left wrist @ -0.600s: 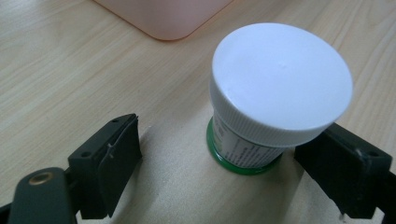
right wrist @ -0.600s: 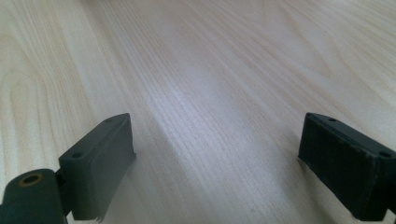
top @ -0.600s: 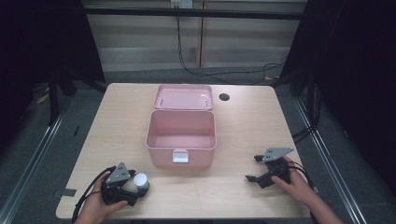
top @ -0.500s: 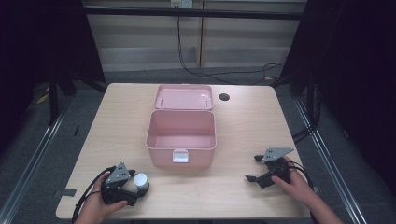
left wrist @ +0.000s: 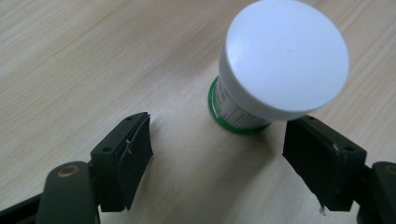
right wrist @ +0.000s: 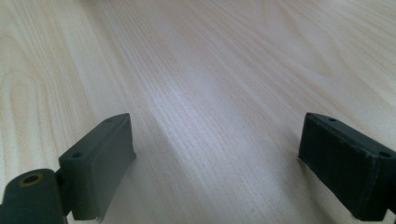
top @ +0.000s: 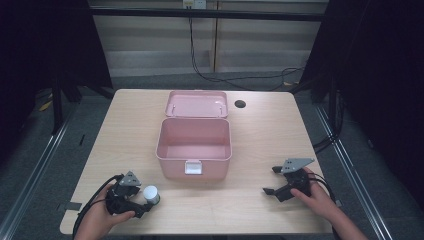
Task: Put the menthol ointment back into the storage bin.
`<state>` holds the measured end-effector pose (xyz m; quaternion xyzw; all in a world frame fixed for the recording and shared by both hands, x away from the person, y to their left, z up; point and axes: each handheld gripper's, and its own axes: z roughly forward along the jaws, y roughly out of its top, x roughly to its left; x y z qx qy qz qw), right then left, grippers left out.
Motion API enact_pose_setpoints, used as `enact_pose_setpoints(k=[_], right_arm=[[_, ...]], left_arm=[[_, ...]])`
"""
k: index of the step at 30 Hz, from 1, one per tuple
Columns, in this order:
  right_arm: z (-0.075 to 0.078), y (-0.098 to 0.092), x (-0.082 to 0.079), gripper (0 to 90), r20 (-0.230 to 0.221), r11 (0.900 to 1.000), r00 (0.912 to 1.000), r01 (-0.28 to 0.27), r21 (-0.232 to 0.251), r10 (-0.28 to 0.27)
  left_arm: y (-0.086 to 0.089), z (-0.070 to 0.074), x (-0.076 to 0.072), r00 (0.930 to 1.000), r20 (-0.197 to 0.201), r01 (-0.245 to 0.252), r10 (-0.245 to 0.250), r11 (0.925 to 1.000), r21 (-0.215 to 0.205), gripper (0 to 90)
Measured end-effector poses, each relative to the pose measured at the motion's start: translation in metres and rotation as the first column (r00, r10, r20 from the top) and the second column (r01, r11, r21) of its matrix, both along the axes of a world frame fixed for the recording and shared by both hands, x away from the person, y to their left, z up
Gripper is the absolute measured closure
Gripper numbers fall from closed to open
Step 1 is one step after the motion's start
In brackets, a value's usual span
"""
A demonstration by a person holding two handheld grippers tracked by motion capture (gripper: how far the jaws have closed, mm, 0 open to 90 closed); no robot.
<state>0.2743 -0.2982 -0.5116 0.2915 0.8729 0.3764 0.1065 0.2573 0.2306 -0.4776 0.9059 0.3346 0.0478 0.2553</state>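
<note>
Left gripper view: small jar (left wrist: 275, 70) with white lid and green base stands upright on the table (left wrist: 70, 60); its label print is too blurred to read. The left gripper (left wrist: 217, 154) has its jaws spread wide, the jar just ahead and toward one jaw (contact unclear). High view: left hand (top: 97, 220) low at the near-left edge; right gripper (top: 275, 182) jaws apart, nothing between; pink box (top: 194, 145) open mid-table.

obstacle: open pink box (top: 194, 145) mid-table | free: bare tabletop (top: 280, 135) either side
</note>
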Motion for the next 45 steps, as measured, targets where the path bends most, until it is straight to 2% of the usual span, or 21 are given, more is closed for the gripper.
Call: enact_pose_setpoints(k=[4,5,7,11,19,27,34,39,42,45], right_arm=[[0.000,0.000,0.000,9.8,-0.001,1.000,1.0000,0.001,-0.001,-0.001],[0.000,0.000,0.000,9.8,0.000,1.000,1.0000,0.000,0.000,0.000],[0.000,0.000,0.000,9.8,0.000,1.000,1.0000,-0.001,0.000,0.001],[0.000,0.000,0.000,9.8,0.000,1.000,1.0000,0.001,-0.001,-0.001],[0.000,0.000,0.000,9.8,-0.001,1.000,1.0000,0.001,-0.001,-0.001],[0.000,0.000,0.000,9.8,0.001,1.000,1.0000,0.000,0.000,0.000],[0.000,0.000,0.000,9.8,-0.001,1.000,1.0000,0.000,-0.001,0.000],[0.000,0.000,0.000,9.8,-0.001,1.000,1.0000,0.000,-0.001,0.000],[0.000,0.000,0.000,9.7,0.000,1.000,1.0000,0.000,-0.001,0.000],[0.000,0.000,0.000,9.7,0.000,1.000,1.0000,-0.002,-0.001,0.002]], left_arm=[[-0.003,0.015,0.004,0.9986,-0.053,0.011,-0.008,0.9982,0.058,29.3],[-0.005,0.018,0.005,0.9972,-0.074,0.008,-0.004,0.9986,0.051,29.3],[-0.007,0.022,0.007,0.9958,-0.091,0.001,0.004,0.9981,0.061,29.9],[-0.011,0.030,0.011,0.9944,-0.105,0.009,0.000,0.9959,0.090,30.6],[-0.020,0.033,0.017,0.9868,-0.162,0.014,0.005,0.9934,0.114,32.7],[-0.030,0.039,0.022,0.9823,-0.186,0.047,-0.022,0.9907,0.128,35.4],[-0.038,0.040,0.025,0.9795,-0.199,0.056,-0.031,0.9906,0.125,37.9],[-0.043,0.040,0.028,0.9752,-0.218,0.068,-0.037,0.9879,0.139,42.6],[-0.046,0.041,0.030,0.9750,-0.218,0.073,-0.040,0.9871,0.143,43.8],[-0.049,0.043,0.031,0.9736,-0.225,0.078,-0.040,0.9835,0.164,49.4]])
